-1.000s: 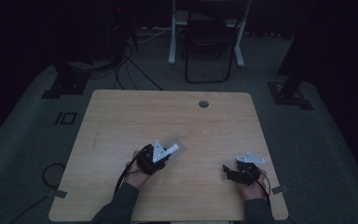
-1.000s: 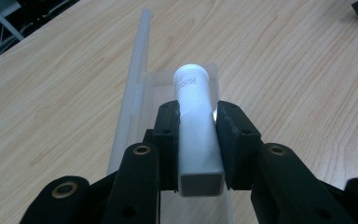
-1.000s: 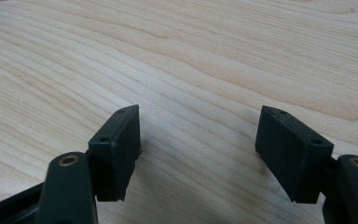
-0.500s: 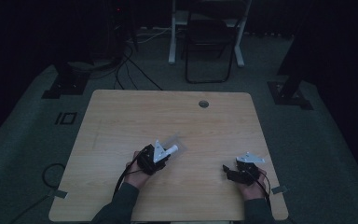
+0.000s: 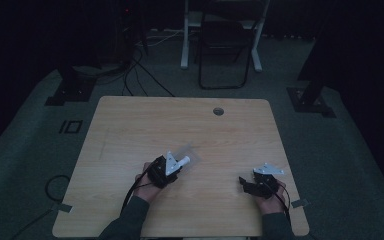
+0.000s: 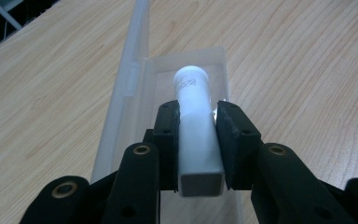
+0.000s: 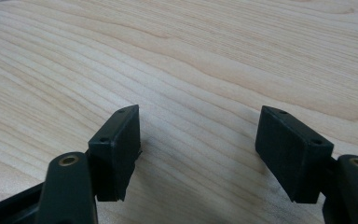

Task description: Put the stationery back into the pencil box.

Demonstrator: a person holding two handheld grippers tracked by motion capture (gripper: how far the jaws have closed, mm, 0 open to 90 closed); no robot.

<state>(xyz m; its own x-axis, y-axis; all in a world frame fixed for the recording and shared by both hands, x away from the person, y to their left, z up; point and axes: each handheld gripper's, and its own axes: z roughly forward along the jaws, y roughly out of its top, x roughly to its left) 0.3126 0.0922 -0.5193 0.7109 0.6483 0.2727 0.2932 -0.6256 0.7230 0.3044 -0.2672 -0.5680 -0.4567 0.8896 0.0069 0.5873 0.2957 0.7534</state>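
Light wood-grain worktop (image 5: 130, 130), rounded corners, dim room. A small round grommet hole (image 5: 218, 111) sits near the far edge, right of centre.

Left gripper (image 5: 172, 167), black, with a grey three-cornered plate on top: on the near half of the worktop, slightly left of centre, held in the person's left hand (image 5: 147, 182). From the left gripper view (image 6: 198, 140), its two black pads are pinched on a white plastic tube (image 6: 196, 126) with a rounded far end and a squared, hollow near end. The pads press on both sides of the tube at about mid-length. Small dark print on the tube's top face near the far end; too small to read.

The tube lies lengthwise over a clear plastic case (image 6: 168, 84), a long shallow transparent box resting on the worktop with its lid (image 6: 135, 51) swung open to the left in that view. The tube's far end reaches to near the case's end wall. Cannot tell whether the tube rests on the case floor or is held just above it. In the high view the tube (image 5: 182, 161) juts out from the gripper toward the upper right, with the case (image 5: 190, 152) a faint pale shape under it.

Right gripper (image 5: 247, 184), black, same grey plate: near the right front corner of the worktop, in the person's right hand (image 5: 270, 192), well apart from the left gripper. In the right gripper view (image 7: 198, 149) its jaws stand spread, bare wood between them, nothing held.

Dark floor around the worktop; cables (image 5: 140, 65) and a black metal chair (image 5: 225, 45) beyond the far edge.
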